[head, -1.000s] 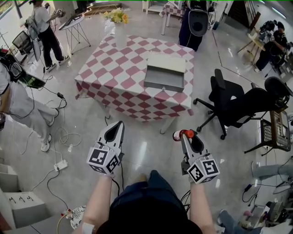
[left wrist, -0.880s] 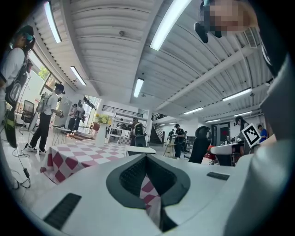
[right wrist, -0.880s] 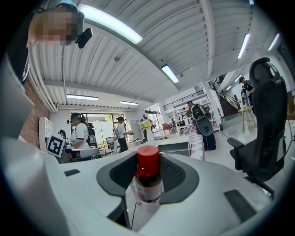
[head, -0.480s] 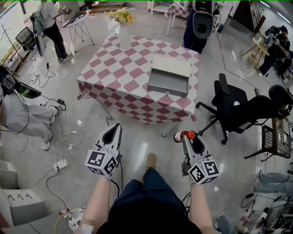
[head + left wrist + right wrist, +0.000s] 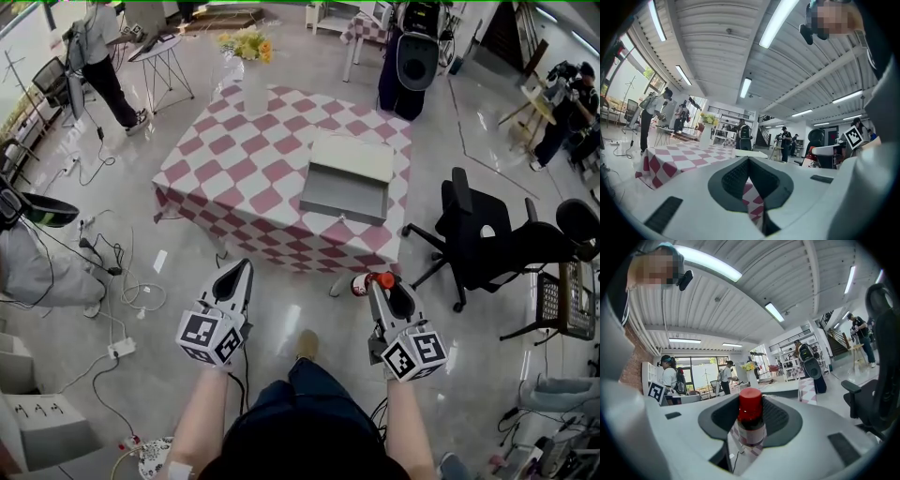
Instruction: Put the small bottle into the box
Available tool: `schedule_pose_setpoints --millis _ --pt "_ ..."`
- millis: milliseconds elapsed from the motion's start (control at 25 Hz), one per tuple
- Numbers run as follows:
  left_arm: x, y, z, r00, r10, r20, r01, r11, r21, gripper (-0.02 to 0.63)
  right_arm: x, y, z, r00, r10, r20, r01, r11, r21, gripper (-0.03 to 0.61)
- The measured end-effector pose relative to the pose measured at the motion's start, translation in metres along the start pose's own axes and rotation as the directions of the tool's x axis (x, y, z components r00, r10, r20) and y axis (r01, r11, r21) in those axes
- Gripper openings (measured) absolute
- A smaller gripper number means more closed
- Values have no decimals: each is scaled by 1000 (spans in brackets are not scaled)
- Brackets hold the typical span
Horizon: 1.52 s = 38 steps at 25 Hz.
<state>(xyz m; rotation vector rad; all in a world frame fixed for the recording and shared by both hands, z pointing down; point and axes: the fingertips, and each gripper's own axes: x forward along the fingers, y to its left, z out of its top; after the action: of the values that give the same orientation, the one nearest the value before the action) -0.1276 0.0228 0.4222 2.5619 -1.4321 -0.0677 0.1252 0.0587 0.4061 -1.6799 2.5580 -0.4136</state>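
Small bottle (image 5: 751, 420): clamped in the right gripper (image 5: 382, 287), over the floor and well apart from the box (image 5: 342, 201).

1. Floor (image 5: 300, 319): glossy and pale. Both grippers are held over it, short of the near edge of the table.
2. Table (image 5: 248, 173): covered with a red-and-white checked cloth that hangs over the edges. It stands ahead of both grippers.
3. Office chair (image 5: 487, 234): black, on castors, on the right, beside the table's right corner.
4. Box: grey, shallow and open-topped. It rests on the right half of the table, with its front wall facing the person.
5. Vase of yellow flowers (image 5: 249, 70): upright at the far edge of the table, well apart from the box.
6. Left gripper (image 5: 247, 266): held level, pointing toward the table. In the left gripper view its jaws meet at the tips and nothing sits between the pads (image 5: 736, 178); only the checked cloth shows through the slit below them.
7. Right gripper: held about level, pointing toward the table's near right corner. Its jaws are closed on the small bottle, with the dark pads (image 5: 780, 420) pressing on both sides of the body.
8. Small bottle, detail: red cap over a dark neck and a pale label. In the head view it lies across the gripper tips, cap to the right (image 5: 367, 282). It touches neither the table nor the box.
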Motion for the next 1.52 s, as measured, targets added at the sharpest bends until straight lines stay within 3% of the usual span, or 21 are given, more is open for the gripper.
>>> schedule_pose_setpoints --millis 920,1520 --pt "126 22 2 1000 9 -16 -9 1000 -6 0 103 -79 24 999 47 -18 -47 999 14 149" --pt "173 27 1 999 40 -20 -40 999 -4 2 142 -110 31 994 103 -37 -102 995 21 149"
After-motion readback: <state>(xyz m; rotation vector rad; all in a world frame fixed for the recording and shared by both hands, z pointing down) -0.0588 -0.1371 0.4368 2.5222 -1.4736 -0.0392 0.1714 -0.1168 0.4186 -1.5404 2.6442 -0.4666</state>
